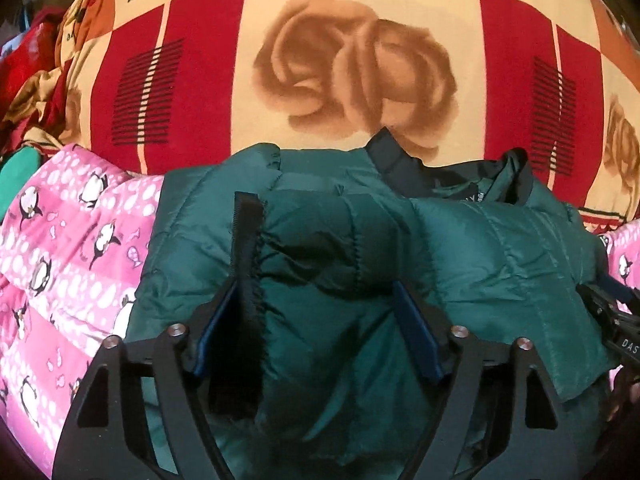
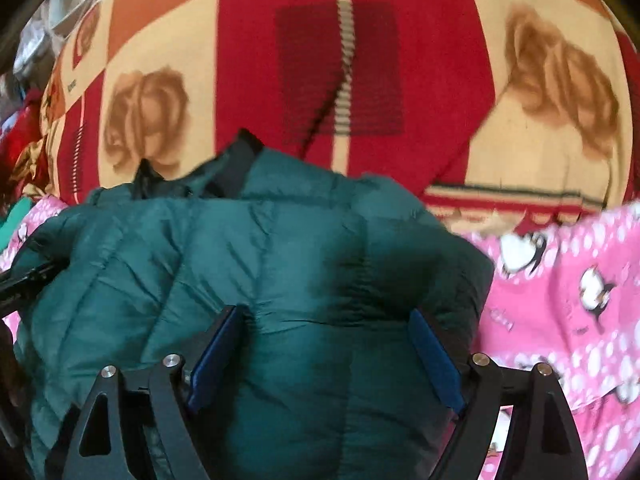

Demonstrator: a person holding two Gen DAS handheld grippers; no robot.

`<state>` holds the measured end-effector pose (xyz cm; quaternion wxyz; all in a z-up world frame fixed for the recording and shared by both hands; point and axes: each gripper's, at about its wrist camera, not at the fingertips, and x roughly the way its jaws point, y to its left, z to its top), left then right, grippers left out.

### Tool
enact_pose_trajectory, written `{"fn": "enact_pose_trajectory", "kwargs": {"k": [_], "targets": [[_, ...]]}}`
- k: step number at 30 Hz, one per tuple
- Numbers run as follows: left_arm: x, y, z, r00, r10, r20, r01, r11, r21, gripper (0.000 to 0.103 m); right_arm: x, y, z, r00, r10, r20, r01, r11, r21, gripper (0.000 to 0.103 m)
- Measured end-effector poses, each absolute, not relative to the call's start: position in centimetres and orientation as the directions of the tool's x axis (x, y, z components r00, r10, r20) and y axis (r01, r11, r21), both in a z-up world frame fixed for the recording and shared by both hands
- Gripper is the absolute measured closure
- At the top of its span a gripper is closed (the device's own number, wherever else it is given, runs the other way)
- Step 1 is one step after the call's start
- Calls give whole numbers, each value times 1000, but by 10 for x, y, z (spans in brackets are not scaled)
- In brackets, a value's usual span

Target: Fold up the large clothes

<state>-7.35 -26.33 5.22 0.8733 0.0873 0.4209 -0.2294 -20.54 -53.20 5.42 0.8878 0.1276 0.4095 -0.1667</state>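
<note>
A dark green quilted puffer jacket (image 1: pixel 480 248) lies bunched on the bed, its black collar (image 1: pixel 394 160) toward the far side. In the left wrist view a folded sleeve with a black toothed edge strip (image 1: pixel 250 264) rests between the spread jaws of my left gripper (image 1: pixel 316 288); the blue pads stand apart from the fabric. My right gripper (image 2: pixel 326 314) hovers open over the jacket's (image 2: pixel 280 248) right half, nothing pinched. Each gripper shows at the edge of the other's view: the right gripper (image 1: pixel 612 324) and the left gripper (image 2: pixel 28 280).
The jacket lies on a pink penguin-print quilt (image 1: pixel 72 264) (image 2: pixel 568 304). Beyond it spreads a red and cream checked bedsheet with brown roses (image 1: pixel 352 64) (image 2: pixel 360 60). Crumpled red and gold cloth (image 1: pixel 36 92) is heaped at the far left.
</note>
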Motion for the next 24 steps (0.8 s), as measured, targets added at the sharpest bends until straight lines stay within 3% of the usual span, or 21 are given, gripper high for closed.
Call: {"fn": "enact_pose_trajectory", "kwargs": {"k": [6, 10, 15, 24], "targets": [[-72, -264, 41, 535, -331, -777, 487, 873, -37, 19, -207, -546, 38, 600, -148, -786, 430, 888, 161, 18], [-72, -263, 40, 538, -328, -777, 485, 874, -33, 19, -214, -535, 67, 595, -193, -780, 464, 875, 138, 18], [-72, -263, 38, 547, -325, -771, 482, 876, -28, 19, -212, -490, 102, 657, -139, -741, 372, 914, 159, 18], [-76, -262, 37, 569, -334, -752, 483, 875, -23, 19, -191, -442, 56, 611, -142, -779, 288, 956, 52, 16]]}}
